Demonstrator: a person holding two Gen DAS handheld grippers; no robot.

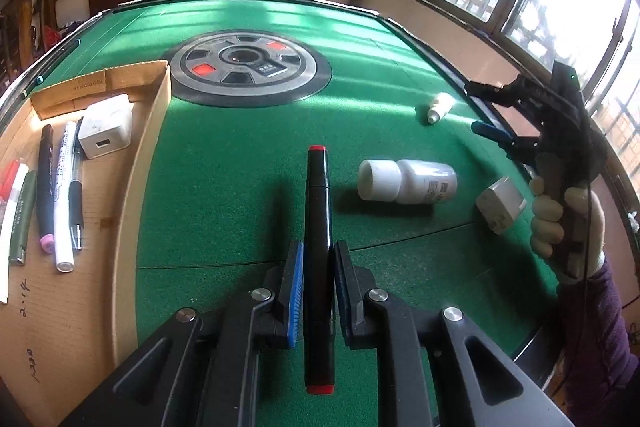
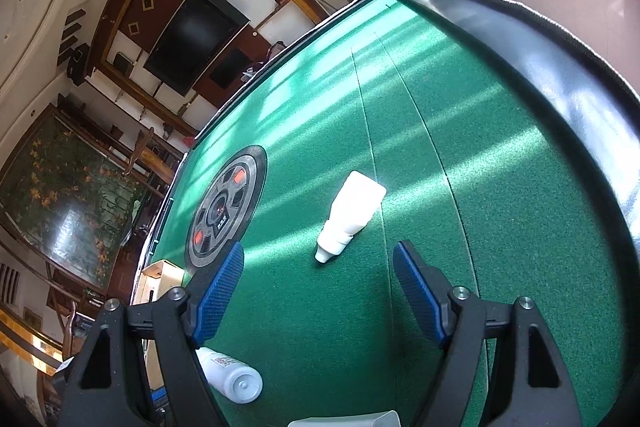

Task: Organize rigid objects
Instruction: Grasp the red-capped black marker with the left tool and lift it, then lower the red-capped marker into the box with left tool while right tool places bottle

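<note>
My left gripper (image 1: 318,259) is shut on a black marker with red ends (image 1: 318,211), held lengthwise over the green table (image 1: 224,163). A white pill bottle (image 1: 406,181) lies on its side right of the marker; it also shows in the right wrist view (image 2: 234,379). A small white dropper bottle (image 1: 438,109) lies farther back, and in the right wrist view (image 2: 350,217) it lies just ahead of my right gripper (image 2: 318,291), which is open and empty above the felt. A white charger plug (image 1: 500,205) lies by the right hand.
A cardboard tray (image 1: 132,163) at the left holds several pens (image 1: 60,195) and a white charger cube (image 1: 106,131). A round black hub (image 1: 250,67) sits in the table's centre. The table's raised dark rim (image 2: 560,107) runs along the right side.
</note>
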